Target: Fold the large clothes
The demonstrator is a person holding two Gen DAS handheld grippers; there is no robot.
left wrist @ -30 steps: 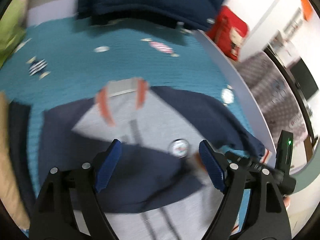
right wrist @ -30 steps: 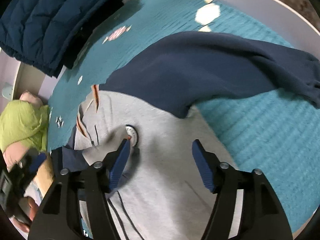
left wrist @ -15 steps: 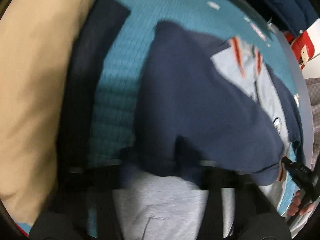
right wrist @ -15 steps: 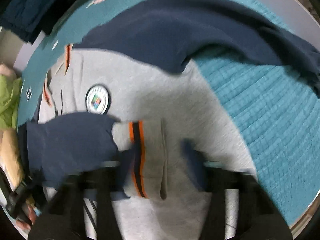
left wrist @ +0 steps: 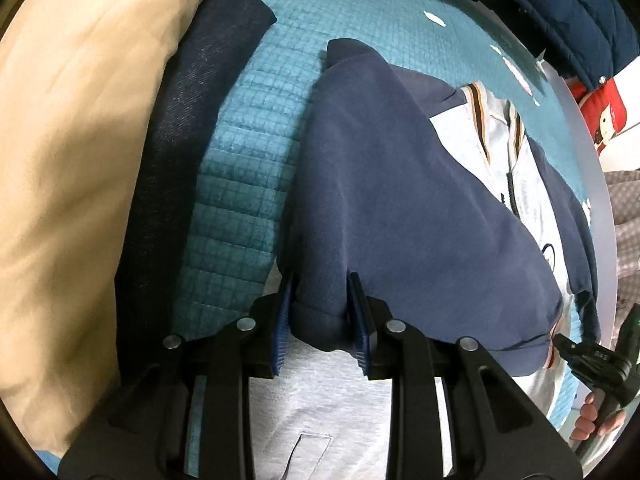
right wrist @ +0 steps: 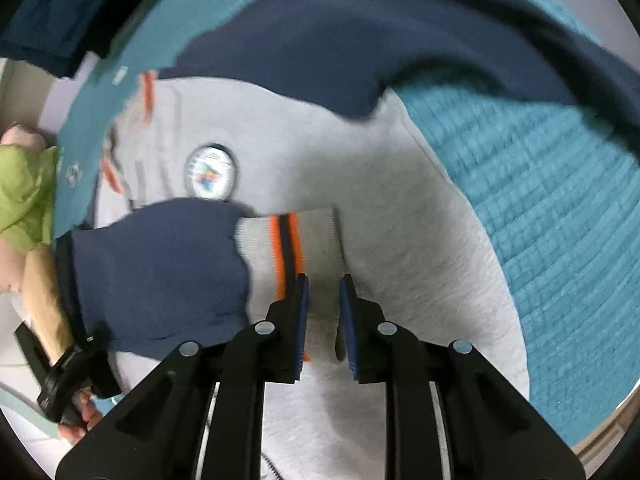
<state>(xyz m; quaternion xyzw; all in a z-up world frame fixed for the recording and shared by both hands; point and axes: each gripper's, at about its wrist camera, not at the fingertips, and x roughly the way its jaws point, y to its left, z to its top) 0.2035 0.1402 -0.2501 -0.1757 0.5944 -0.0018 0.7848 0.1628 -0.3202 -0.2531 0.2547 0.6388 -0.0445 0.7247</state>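
Note:
A grey zip jacket [right wrist: 400, 240] with navy sleeves lies flat on a teal quilted bed cover [right wrist: 560, 208]. One navy sleeve [left wrist: 400, 184] is folded across the grey body. My left gripper [left wrist: 320, 320] is shut on the bunched navy fabric at the sleeve's near fold. My right gripper [right wrist: 323, 320] is shut on the sleeve's grey cuff [right wrist: 316, 240], which has orange and dark stripes. A round chest badge [right wrist: 210, 172] shows beside the cuff. The other navy sleeve [right wrist: 400, 40] stretches out across the cover.
A beige pillow [left wrist: 72, 160] and a dark folded garment [left wrist: 192, 120] lie at the left. A navy quilted jacket [left wrist: 560, 8] sits at the far end. A green cloth [right wrist: 20, 192] lies at the bed's edge. A red bag [left wrist: 600, 112] stands beyond the bed rim.
Both grippers were open above the jacket a second ago. They have closed, left on the sleeve's fold and right on its cuff, and the sleeve now lies across the grey body.

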